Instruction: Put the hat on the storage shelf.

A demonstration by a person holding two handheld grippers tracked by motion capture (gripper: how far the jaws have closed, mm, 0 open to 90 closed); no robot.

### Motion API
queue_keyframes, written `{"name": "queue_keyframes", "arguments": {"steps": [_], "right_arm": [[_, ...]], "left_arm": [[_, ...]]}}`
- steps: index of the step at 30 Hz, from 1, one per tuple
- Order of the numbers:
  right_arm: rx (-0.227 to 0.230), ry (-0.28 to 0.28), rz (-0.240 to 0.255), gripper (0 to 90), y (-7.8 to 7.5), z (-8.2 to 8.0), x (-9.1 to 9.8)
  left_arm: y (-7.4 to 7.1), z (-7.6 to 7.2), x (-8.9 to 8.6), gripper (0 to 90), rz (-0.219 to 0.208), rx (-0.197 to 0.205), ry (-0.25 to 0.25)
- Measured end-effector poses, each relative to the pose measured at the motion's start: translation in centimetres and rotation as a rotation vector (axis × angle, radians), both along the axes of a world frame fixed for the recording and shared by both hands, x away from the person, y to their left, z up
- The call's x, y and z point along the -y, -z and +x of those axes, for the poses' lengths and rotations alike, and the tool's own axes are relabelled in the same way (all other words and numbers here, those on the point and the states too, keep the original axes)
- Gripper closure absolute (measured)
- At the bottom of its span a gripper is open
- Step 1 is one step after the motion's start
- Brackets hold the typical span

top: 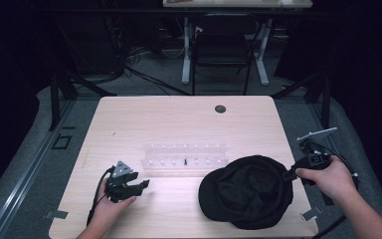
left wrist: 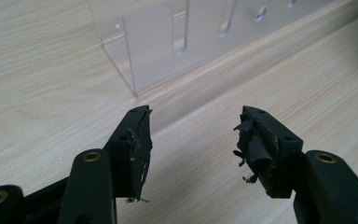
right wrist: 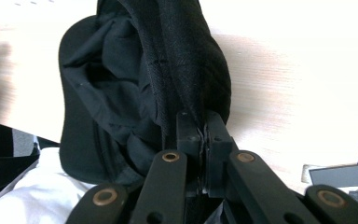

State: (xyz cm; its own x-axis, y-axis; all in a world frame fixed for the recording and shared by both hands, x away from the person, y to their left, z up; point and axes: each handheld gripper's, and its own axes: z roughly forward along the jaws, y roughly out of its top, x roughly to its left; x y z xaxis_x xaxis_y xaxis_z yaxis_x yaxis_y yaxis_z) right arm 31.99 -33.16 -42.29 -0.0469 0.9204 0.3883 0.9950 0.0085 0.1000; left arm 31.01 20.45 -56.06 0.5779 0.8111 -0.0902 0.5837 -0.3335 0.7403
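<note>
The right gripper (right wrist: pixel 204 128) sits nearest the lens in its own view, its 2 black jaws pressed together on a fold of the black cap (right wrist: pixel 135 84) at the back edge of the crown. In the high view that cap (top: pixel 246 191) lies upside down at the right front of the wooden table (top: pixel 179 119), brim toward the person, with the right gripper (top: pixel 287 174) pinching its right rim. It looks light and limp: the fabric bunches and sags from the pinch, so only the brim is likely stiff. A grip on the rim seam or brim should hold better than loose cloth. The left gripper (left wrist: pixel 193 140) rests with its jaws apart and empty, near a clear acrylic rack (left wrist: pixel 168 46).
</note>
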Motion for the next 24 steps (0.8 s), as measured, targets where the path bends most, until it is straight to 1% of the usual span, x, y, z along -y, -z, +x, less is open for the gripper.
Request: {"name": "queue_keyframes", "arguments": {"steps": [1, 2, 3, 5, 8, 10, 12, 14, 15, 16, 18, 19, 20, 21, 24], "right_arm": [[0.001, -0.003, 0.004, 87.9, -0.2, 0.0, -0.1], [0.008, 0.008, 0.009, 87.9, -0.3, 0.0, -0.2], [0.005, -0.004, 0.012, 87.9, -0.5, 0.0, -0.2], [0.001, 0.001, 0.043, 87.9, -1.0, 0.0, -0.4], [0.003, 0.005, 0.056, 87.9, -1.3, 0.0, -0.6], [0.001, -0.003, 0.078, 87.9, -1.7, 0.0, -0.7], [0.002, 0.002, 0.080, 87.9, -1.8, 0.0, -0.7], [-0.005, -0.014, 0.093, 87.9, -2.1, 0.0, -0.7], [-0.003, -0.001, 0.116, 88.0, -2.2, 0.0, -0.8], [-0.001, -0.001, 0.128, 88.0, -2.3, 0.0, -0.8], [-0.006, 0.004, 0.162, 88.0, -2.4, -0.1, -0.8], [-0.006, 0.004, 0.162, 88.0, -2.4, -0.1, -0.8], [-0.017, -0.017, 0.186, 88.1, -2.7, 0.0, -0.7], [-0.017, 0.001, 0.203, 88.1, -2.8, -0.1, -0.9], [-0.018, 0.000, 0.212, 88.1, -3.1, -0.1, -1.0]], "left_arm": [[0.0, 0.0, 0.0, 43.8, 0.000, -0.001, 0.000], [0.0, 0.0, 0.0, 43.8, 0.000, -0.001, -0.001], [0.0, 0.0, 0.0, 43.8, 0.000, 0.000, -0.001], [0.0, 0.0, 0.0, 43.8, 0.001, 0.009, -0.012], [0.1, 0.0, 0.1, 43.8, 0.002, 0.018, -0.020], [0.1, -0.1, 0.1, 43.8, -0.001, 0.015, -0.021], [0.1, -0.1, 0.1, 43.8, -0.003, 0.015, -0.023], [0.1, -0.1, 0.1, 43.8, -0.003, 0.015, -0.024], [0.1, -0.1, 0.1, 43.8, -0.001, 0.016, -0.023], [0.0, 0.0, -0.1, 43.8, -0.002, -0.001, -0.003], [0.0, 0.0, -0.1, 43.8, -0.003, 0.000, -0.003], [0.0, 0.0, -0.1, 43.8, -0.003, 0.000, -0.003], [0.0, 0.0, -0.1, 43.8, -0.002, 0.000, -0.001], [0.0, 0.0, -0.1, 43.8, -0.002, 0.000, -0.002], [0.0, 0.0, -0.1, 43.8, -0.002, 0.000, -0.003]]}}
